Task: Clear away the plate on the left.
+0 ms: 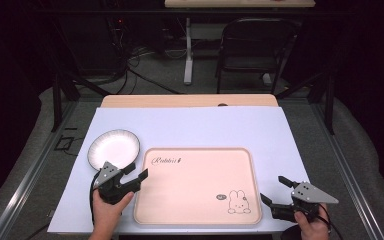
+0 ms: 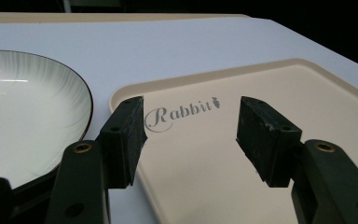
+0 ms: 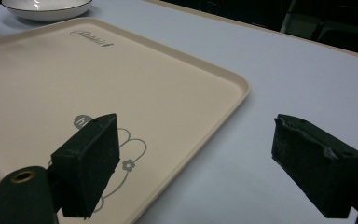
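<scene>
tray (image 1: pixel 195 190): reads "Rabbit", rabbit drawing | plate (image 1: pixel 114 148): beside it | left gripper (image 1: pixel 136 171), right gripper (image 1: pixel 275 189): fingers open, empty

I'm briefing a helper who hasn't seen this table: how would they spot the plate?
On the pale blue table cover, look left of the big beige tray. The plate sits off its far-left corner: round, white, dark-rimmed, the lone dish, just beyond the left gripper.

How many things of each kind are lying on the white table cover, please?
Plate: 1
Tray: 1
Total: 2
</scene>
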Tool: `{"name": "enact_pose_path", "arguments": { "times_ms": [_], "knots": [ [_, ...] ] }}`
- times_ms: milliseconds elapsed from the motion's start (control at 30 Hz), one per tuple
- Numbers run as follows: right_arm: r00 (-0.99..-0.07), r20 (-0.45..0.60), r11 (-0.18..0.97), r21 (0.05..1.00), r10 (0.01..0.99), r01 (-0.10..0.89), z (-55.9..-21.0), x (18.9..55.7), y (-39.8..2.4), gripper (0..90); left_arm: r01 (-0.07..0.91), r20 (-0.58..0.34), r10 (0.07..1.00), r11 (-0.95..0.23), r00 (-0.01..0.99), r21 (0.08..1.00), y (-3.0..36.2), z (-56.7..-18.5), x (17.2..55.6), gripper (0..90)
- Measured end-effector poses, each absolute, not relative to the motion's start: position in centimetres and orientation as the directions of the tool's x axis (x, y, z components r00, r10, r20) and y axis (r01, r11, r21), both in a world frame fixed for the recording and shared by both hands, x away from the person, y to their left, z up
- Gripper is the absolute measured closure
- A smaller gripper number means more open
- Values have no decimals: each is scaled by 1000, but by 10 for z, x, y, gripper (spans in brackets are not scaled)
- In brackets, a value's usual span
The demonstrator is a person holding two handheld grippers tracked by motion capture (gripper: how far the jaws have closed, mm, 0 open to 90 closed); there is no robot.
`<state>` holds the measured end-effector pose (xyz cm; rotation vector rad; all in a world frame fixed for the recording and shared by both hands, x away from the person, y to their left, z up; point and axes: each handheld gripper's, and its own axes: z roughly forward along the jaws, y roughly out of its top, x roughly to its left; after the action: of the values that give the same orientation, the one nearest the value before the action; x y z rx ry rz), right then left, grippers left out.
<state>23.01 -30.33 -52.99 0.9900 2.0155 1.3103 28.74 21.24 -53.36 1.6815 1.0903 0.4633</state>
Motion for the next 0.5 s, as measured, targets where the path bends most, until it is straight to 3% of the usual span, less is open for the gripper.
{"name": "enact_pose_path", "arguments": {
  "times_ms": [500],
  "knots": [
    [-599,-30,251,924,800,289,-530,231,-304,149,446,-216,837,-37,502,894,215,-534,288,412]
  ]
}}
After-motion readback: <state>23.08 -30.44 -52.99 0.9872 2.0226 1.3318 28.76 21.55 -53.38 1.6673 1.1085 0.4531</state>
